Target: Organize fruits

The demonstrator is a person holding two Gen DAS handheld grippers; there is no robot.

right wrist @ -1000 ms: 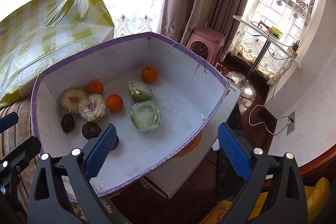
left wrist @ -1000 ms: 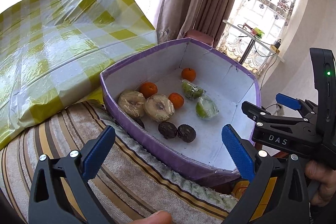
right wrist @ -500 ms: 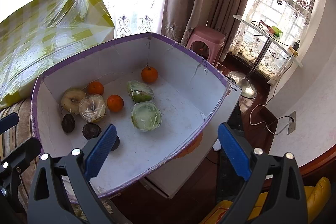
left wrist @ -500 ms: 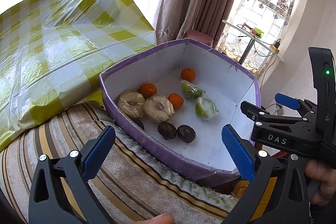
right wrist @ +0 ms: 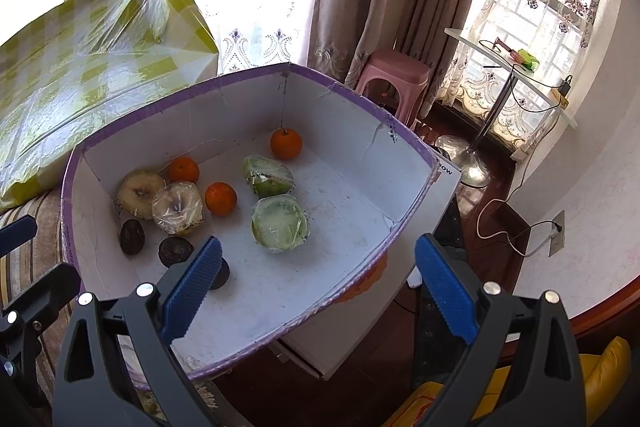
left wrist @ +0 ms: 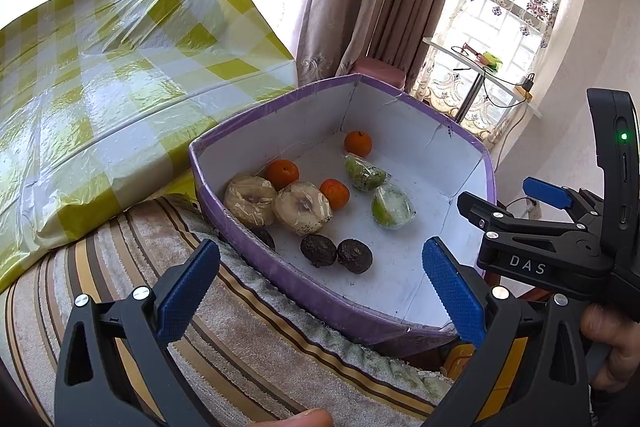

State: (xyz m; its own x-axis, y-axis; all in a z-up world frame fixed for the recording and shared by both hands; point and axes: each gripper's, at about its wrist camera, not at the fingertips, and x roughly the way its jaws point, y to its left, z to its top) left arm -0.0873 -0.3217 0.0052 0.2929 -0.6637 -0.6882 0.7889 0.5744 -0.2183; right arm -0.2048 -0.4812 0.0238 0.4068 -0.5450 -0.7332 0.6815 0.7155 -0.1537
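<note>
A purple-rimmed white box (left wrist: pixel 280 269) (right wrist: pixel 408 143) holds loose fruit. Inside lie three oranges (left wrist: pixel 358 143) (right wrist: pixel 285 143), two plastic-wrapped green fruits (left wrist: pixel 392 205) (right wrist: pixel 280 223), two wrapped pale fruits (left wrist: pixel 303 202) (right wrist: pixel 177 202) and several dark round fruits (left wrist: pixel 319 250) (right wrist: pixel 175 251). My left gripper (left wrist: pixel 320 291) hovers open over the box's near-left rim, empty. My right gripper (right wrist: pixel 316 291) hangs open above the box's near-right edge, empty; it also shows in the left wrist view as the right gripper (left wrist: pixel 532 215).
The box rests on a striped towel-covered seat (left wrist: pixel 224 339). A table with a yellow checked plastic cloth (left wrist: pixel 100 87) stands to the left. A pink stool (right wrist: pixel 394 75), curtains, a small side table (right wrist: pixel 512 67) and a floor cable (right wrist: pixel 512 227) lie beyond.
Both views have shifted only slightly; the fruit and the box stay where they were and both grippers remain open.
</note>
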